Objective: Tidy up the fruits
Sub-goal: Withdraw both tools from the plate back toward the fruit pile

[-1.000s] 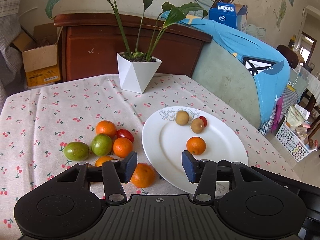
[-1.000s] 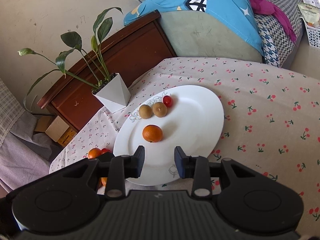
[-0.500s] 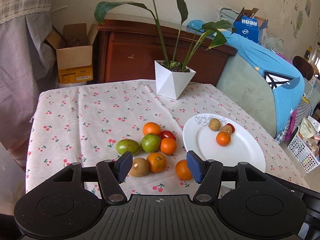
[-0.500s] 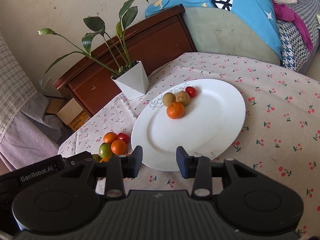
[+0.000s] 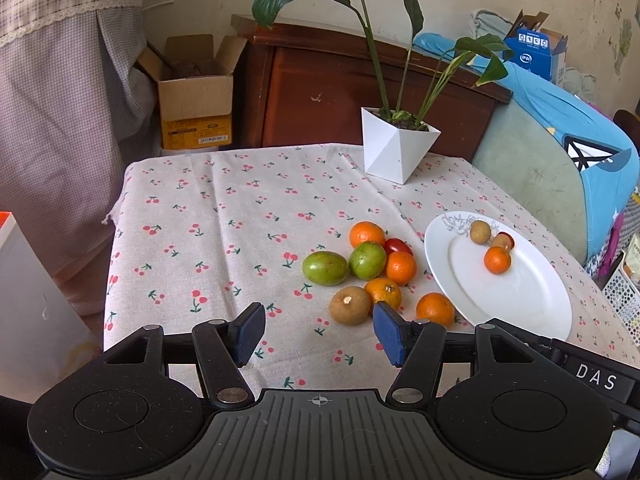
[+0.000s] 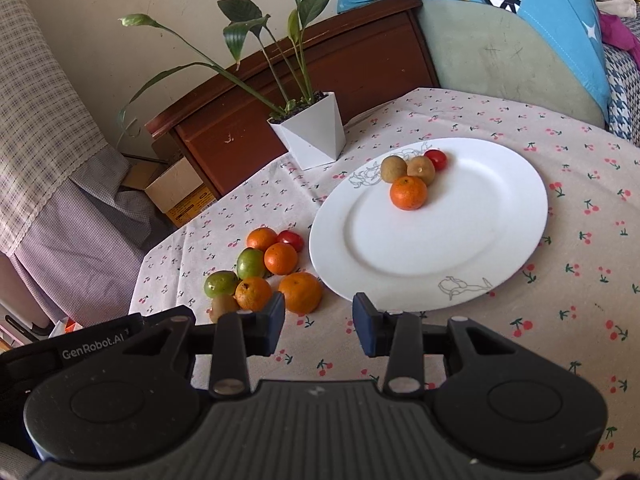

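Observation:
A white plate (image 5: 520, 300) (image 6: 500, 208) holds an orange (image 5: 497, 260) (image 6: 408, 192), two brown fruits (image 6: 421, 169) and a small red tomato (image 6: 435, 159). Left of the plate lies a pile of several fruits: oranges (image 5: 366, 233) (image 6: 300, 292), two green fruits (image 5: 325, 267) (image 6: 220, 283), a red tomato (image 5: 398, 246) and a brown fruit (image 5: 349, 305). My left gripper (image 5: 319, 332) is open and empty, above the cloth just in front of the pile. My right gripper (image 6: 319, 322) is open and empty, in front of the plate's near rim.
A white pot with a tall plant (image 5: 396, 148) (image 6: 312, 132) stands at the back of the cherry-print tablecloth (image 5: 240, 220). A wooden cabinet (image 5: 340, 84) and a cardboard box (image 5: 196, 100) stand behind the table. A blue-covered sofa (image 5: 560, 152) is on the right.
Both grippers have drawn back and away from the plate, so more of the table shows. The left view has swung left towards the fruit pile. The fruits have not moved.

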Tool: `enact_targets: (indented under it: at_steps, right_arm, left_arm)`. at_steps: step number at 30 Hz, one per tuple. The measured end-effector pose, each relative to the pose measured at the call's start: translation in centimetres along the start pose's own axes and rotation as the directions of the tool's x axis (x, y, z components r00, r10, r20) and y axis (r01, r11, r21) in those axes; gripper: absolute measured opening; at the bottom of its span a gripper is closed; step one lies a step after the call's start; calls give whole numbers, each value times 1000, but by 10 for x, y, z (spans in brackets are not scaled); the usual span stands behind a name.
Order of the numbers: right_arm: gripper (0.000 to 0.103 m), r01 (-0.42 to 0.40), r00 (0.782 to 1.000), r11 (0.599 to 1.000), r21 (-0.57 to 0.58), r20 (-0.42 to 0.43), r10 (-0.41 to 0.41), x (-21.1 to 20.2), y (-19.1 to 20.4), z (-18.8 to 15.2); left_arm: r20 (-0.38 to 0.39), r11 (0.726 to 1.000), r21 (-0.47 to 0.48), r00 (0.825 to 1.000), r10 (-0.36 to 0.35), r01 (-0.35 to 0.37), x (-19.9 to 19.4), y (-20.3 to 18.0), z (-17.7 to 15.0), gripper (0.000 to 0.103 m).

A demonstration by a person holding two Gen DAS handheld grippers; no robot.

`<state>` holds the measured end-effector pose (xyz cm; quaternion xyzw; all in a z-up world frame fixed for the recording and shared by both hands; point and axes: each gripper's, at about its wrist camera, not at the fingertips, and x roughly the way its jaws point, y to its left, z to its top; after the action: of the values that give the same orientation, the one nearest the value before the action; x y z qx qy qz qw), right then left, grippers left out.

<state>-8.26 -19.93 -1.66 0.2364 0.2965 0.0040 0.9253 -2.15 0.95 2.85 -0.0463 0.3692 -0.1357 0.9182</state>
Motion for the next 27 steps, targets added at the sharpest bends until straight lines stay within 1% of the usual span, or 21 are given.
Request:
enact_targets:
  at_steps: [8, 13, 18, 27]
  right_arm:
    - [39, -15, 1000, 999, -41, -22, 14, 20, 11, -4]
    - [39, -7, 1000, 998, -60, -28, 6, 31, 15, -5]
    - [39, 14, 1000, 996, -88, -24, -16, 41, 19, -7]
    - [38, 39, 999, 994, -103, 5, -38, 53, 23, -5]
  left_arm:
    - [-16, 1000, -11, 1000, 21, -21, 5, 7, -3, 59]
    - [-30, 999, -24, 999, 28, -29, 9, 12, -5, 59]
    - [-39, 999, -39, 999, 34, -35, 11, 15, -7, 59]
    - [-46, 999, -30, 998, 40, -42, 14, 16, -10, 59]
